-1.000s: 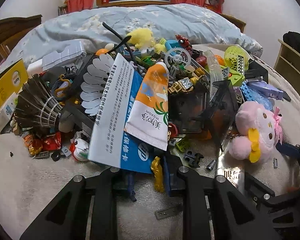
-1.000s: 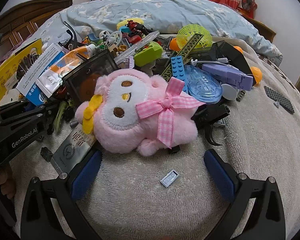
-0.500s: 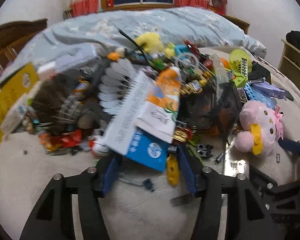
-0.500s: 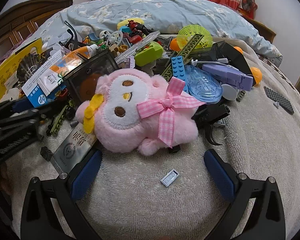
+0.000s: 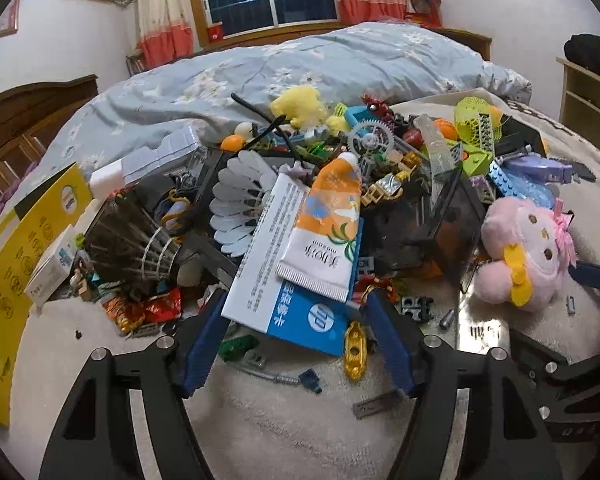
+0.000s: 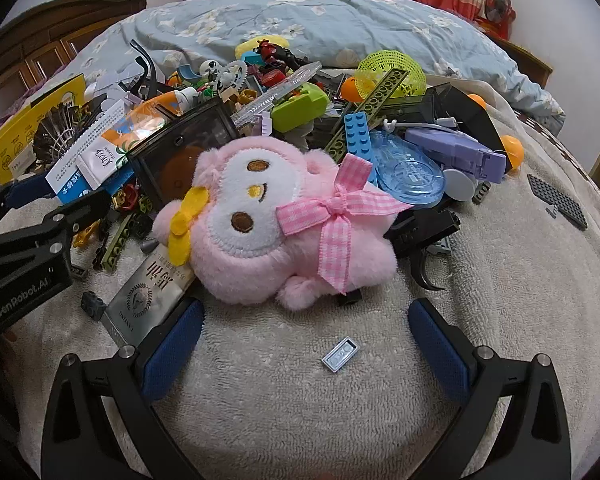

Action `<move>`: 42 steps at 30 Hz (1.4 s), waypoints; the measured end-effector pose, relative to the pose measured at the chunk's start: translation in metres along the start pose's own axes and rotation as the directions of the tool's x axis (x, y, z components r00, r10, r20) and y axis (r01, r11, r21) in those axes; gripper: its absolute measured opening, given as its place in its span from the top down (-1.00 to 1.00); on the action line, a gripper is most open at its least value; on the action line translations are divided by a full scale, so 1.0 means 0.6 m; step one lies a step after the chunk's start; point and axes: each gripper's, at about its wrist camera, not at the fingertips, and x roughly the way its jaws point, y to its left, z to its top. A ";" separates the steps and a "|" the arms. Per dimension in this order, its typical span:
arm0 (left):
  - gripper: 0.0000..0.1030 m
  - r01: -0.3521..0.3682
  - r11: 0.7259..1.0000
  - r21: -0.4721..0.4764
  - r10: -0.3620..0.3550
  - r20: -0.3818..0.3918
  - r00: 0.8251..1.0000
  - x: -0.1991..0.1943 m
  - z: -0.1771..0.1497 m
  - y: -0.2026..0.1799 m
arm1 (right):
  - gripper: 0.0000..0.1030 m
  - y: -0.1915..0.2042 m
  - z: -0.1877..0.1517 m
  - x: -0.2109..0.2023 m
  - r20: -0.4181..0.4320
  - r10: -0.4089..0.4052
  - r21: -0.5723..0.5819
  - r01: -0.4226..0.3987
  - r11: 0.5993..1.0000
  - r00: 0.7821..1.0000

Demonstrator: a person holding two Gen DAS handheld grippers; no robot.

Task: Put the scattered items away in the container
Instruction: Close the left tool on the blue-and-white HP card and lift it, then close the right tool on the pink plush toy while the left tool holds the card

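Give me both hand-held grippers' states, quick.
Left hand-held gripper: open, jaws just been opening, blue-and-white box between them, not gripped.
Right hand-held gripper: open, holding nothing, pink plush just ahead.

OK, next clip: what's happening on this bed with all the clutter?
A person holds a gripper in each hand over a heap of toys and packaging on a beige towel. The left gripper has just been opening its jaws; they now straddle the near end of a blue-and-white cardboard box under an orange-and-white tube, without pressing it. The right gripper is open before a pink plush rabbit.
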 end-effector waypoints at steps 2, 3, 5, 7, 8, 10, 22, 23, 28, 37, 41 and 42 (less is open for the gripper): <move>0.47 -0.023 1.000 0.003 0.023 0.025 0.999 -0.005 0.005 0.002 | -1.00 0.001 0.000 0.000 0.000 -0.001 -0.001 0.001 1.000 1.000; 0.68 -0.061 0.998 0.003 0.061 0.039 0.997 -0.011 0.005 0.004 | -1.00 0.001 -0.001 0.000 0.000 -0.001 -0.001 0.001 1.000 1.000; 0.82 -0.041 0.999 -0.014 0.041 0.063 0.997 -0.020 0.011 0.014 | -1.00 0.001 0.000 0.000 0.000 0.000 0.000 0.000 1.000 1.000; 0.84 -0.013 1.000 -0.027 0.014 0.064 0.998 -0.025 0.014 0.020 | -1.00 0.001 -0.001 0.000 0.000 -0.001 -0.001 0.001 1.000 1.000; 0.84 -0.009 1.000 -0.027 0.011 0.069 0.998 -0.027 0.014 0.020 | -1.00 0.001 -0.001 0.000 0.000 -0.001 -0.001 0.001 1.000 1.000; 0.86 -0.010 1.000 -0.015 0.012 0.075 0.997 -0.031 0.014 0.016 | -1.00 0.001 0.000 0.000 0.000 -0.002 -0.001 0.002 1.000 1.000; 0.93 0.014 1.000 0.008 -0.015 0.113 0.994 -0.061 0.016 0.006 | -1.00 0.003 -0.002 0.000 0.001 -0.002 -0.001 0.002 1.000 1.000; 0.93 0.025 1.000 0.002 -0.025 0.119 0.993 -0.067 0.018 0.008 | -1.00 0.003 -0.002 0.000 0.001 -0.002 -0.002 0.002 1.000 1.000; 0.93 0.064 0.998 -0.003 -0.062 0.194 0.979 -0.129 0.023 0.031 | -1.00 0.004 -0.002 -0.001 -0.001 -0.004 -0.003 0.004 1.000 1.000; 0.94 0.000 1.000 0.015 -0.005 0.338 0.941 -0.186 0.013 0.037 | -1.00 0.003 0.003 -0.028 0.064 0.030 -0.018 -0.029 0.999 0.998; 0.94 0.009 0.997 -0.078 0.021 0.372 0.928 -0.196 0.016 0.062 | -1.00 0.005 0.013 -0.057 0.159 0.060 -0.030 -0.056 0.998 0.985; 0.94 0.006 0.996 -0.085 0.025 0.362 0.932 -0.195 0.018 0.066 | -1.00 0.004 0.014 -0.064 0.183 0.067 -0.033 -0.062 0.998 0.981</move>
